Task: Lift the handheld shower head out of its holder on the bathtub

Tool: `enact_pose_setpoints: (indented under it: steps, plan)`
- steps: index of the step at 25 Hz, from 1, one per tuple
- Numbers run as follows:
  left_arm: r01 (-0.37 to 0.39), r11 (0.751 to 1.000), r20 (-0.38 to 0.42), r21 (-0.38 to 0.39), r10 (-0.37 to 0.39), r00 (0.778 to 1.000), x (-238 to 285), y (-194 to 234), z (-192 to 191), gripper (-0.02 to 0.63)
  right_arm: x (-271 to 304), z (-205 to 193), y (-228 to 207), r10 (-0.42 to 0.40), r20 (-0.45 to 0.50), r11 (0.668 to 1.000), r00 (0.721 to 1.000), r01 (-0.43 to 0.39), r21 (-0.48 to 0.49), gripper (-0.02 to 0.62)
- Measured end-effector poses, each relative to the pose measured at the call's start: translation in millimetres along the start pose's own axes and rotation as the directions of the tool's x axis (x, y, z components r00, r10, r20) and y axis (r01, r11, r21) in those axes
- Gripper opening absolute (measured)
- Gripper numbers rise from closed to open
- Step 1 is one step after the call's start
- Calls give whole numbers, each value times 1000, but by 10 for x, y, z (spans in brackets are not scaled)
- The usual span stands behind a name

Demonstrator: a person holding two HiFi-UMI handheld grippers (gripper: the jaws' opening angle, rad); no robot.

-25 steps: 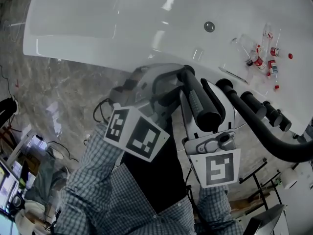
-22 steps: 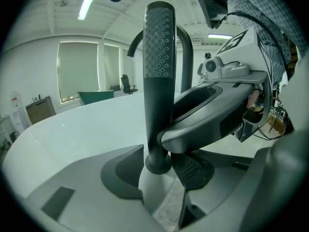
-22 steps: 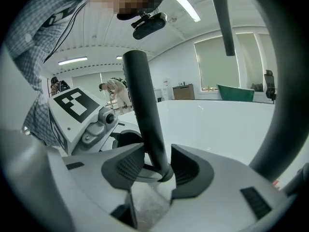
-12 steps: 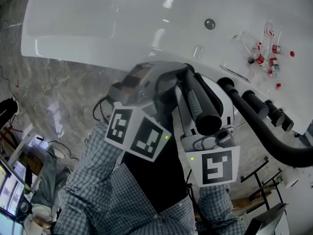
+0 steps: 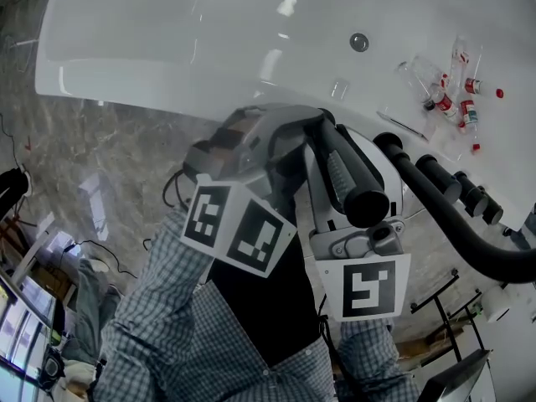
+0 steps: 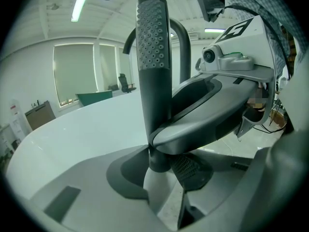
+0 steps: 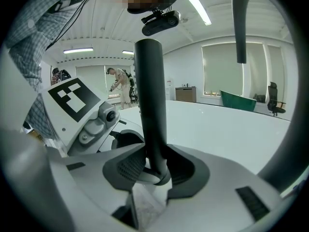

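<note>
The shower head (image 5: 350,172) is a dark wand that stands upright at the white bathtub's (image 5: 167,32) near rim, its dotted spray face (image 6: 153,37) plain in the left gripper view. Both grippers reach it from opposite sides. My left gripper (image 6: 161,167) has the wand's lower end between its jaws, which are closing. My right gripper (image 7: 157,170) also straddles the wand (image 7: 150,105), and its jaws are closing too. One right finger (image 6: 203,124) curves across the wand in the left gripper view. The holder is hidden under the jaws.
A black curved faucet spout (image 5: 456,224) and black knobs (image 5: 435,174) stand just right of the wand. Several small bottles (image 5: 452,99) lie in the tub near the drain (image 5: 358,42). The marker cubes (image 5: 239,229) (image 5: 368,287) and checked sleeves fill the foreground.
Both grippers have stayed at the wand. The head view has only shifted slightly, and the wand stands as it did.
</note>
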State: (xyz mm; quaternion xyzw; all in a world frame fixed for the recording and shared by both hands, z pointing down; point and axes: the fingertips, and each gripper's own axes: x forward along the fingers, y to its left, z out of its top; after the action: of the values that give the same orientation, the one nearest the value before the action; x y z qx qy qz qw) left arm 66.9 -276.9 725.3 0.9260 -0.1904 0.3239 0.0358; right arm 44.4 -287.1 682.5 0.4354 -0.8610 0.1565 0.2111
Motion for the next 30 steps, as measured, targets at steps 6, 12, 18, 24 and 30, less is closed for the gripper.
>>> enact_pose_setpoints:
  steps: [6,12,18,24,30]
  plan:
    - [-2,1000,15,4,2,1000,-56,20,69,138,-30,94,1,-10,13,1000,1000,9,4,131]
    - [-3,1000,19,0,3,1000,-137,29,193,138,-111,216,-4,-5,9,1000,1000,6,-14,130]
    - [-22,1000,27,8,21,999,-228,50,344,138,-202,376,-16,0,23,1000,1000,1,-31,130]
    - [-40,999,28,16,40,999,-378,43,528,138,-340,581,17,10,52,999,999,-8,-43,130]
    - [-63,997,22,38,62,998,-587,25,783,138,-544,836,60,23,57,998,998,-19,-67,130]
